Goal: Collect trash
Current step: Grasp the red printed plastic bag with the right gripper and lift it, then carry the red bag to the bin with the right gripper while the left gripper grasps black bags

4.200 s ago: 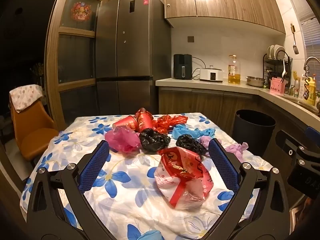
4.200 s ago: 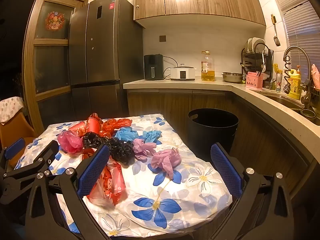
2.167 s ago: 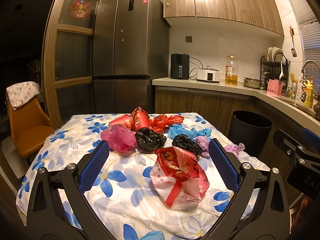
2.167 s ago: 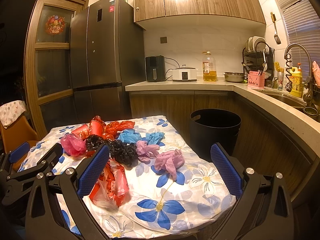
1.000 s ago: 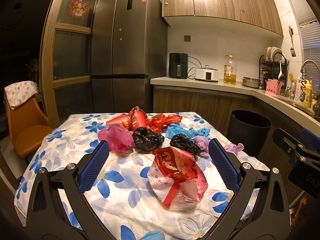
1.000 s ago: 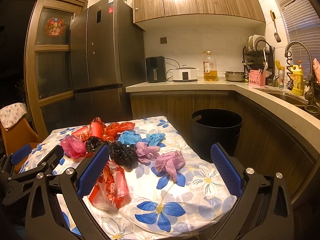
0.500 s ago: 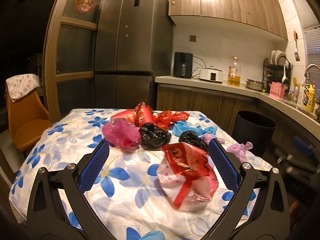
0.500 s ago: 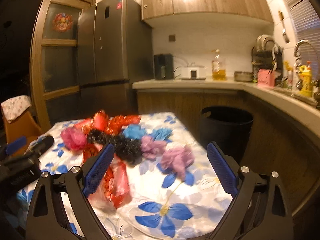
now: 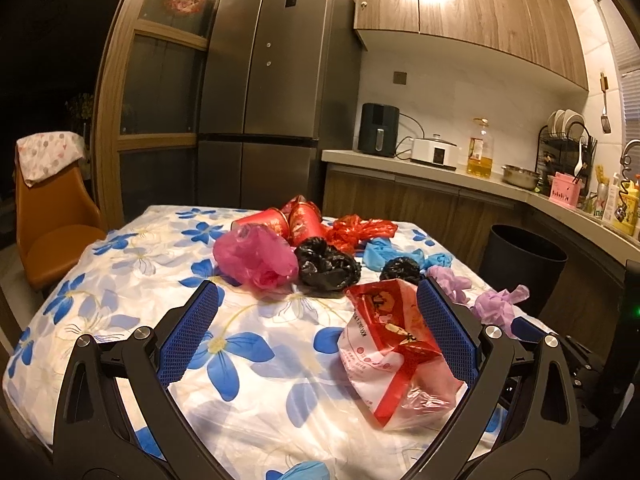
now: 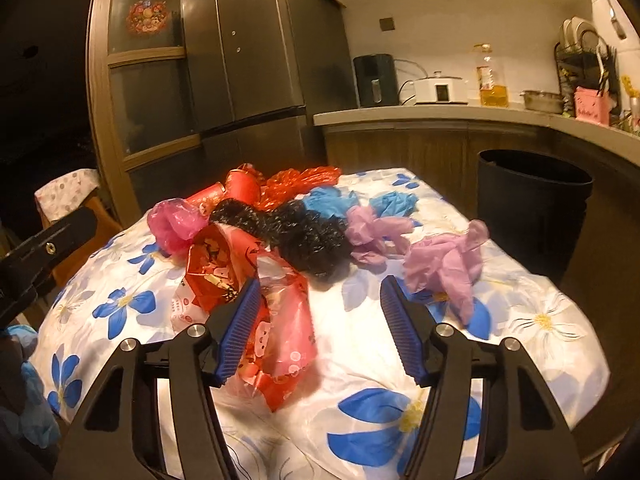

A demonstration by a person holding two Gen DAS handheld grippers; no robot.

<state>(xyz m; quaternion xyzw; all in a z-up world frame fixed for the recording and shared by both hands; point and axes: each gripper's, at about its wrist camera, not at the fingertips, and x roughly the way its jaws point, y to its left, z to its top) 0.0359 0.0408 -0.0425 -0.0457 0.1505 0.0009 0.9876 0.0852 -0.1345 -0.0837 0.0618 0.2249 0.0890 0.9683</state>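
Right wrist view: the right gripper [image 10: 316, 316] tips down over the table's [image 10: 552, 344] near edge, its jaws closing with only cloth and the fringe of the red-and-clear bag [image 10: 256, 300] between them, nothing gripped. Collection looks barely begun: crumpled bags, red cups [image 9: 288, 220] and purple gloves [image 10: 444, 264] lie heaped mid-table, the black bin [image 10: 532, 196] standing off the far right corner. Its twin, the left gripper [image 9: 316, 332], hangs wide open and empty over the near left edge
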